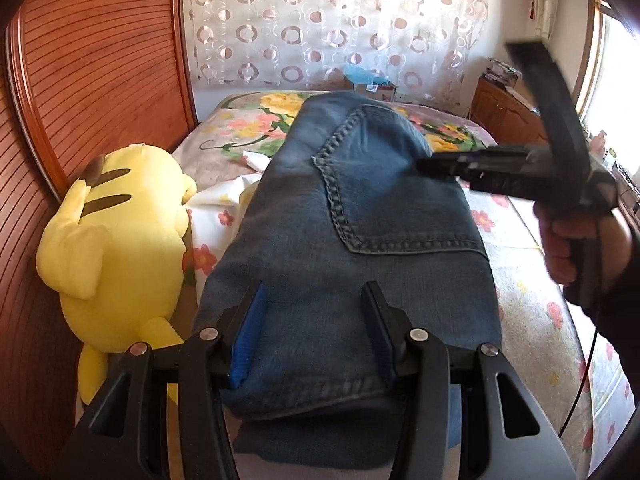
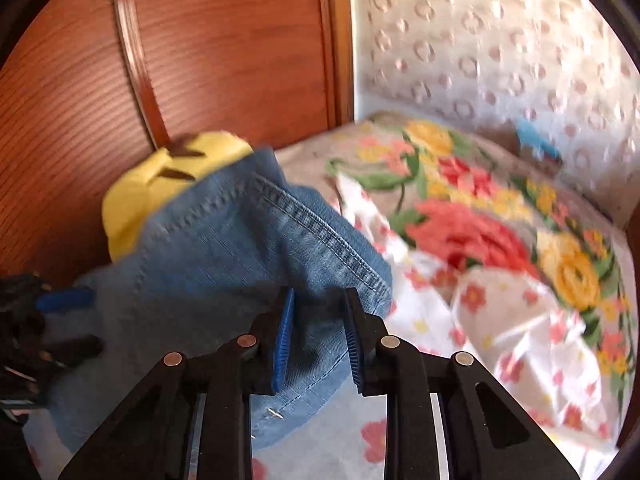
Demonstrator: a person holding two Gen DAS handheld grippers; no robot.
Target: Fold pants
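Observation:
Folded blue jeans (image 1: pixel 340 240) lie lengthwise on the floral bed, a back pocket seam facing up. My left gripper (image 1: pixel 315 286) hovers open over their near end, blue pads wide apart, with only denim showing below the gap. A hand (image 1: pixel 572 240) holds my right gripper (image 1: pixel 424 165) blurred over the jeans' right side. In the right wrist view the right gripper (image 2: pixel 318 296) sits over a corner of the jeans (image 2: pixel 240 248) with a narrow gap between its pads; nothing is visibly pinched. The left gripper (image 2: pixel 76 320) shows at the left edge.
A yellow plush toy (image 1: pixel 120 240) leans against the ribbed wooden headboard (image 1: pixel 100 60), close to the jeans' left side. Floral bedding (image 2: pixel 500 240) spreads to the right. A patterned curtain (image 1: pixel 340 20) hangs behind, and a wooden cabinet (image 1: pixel 508 116) stands at far right.

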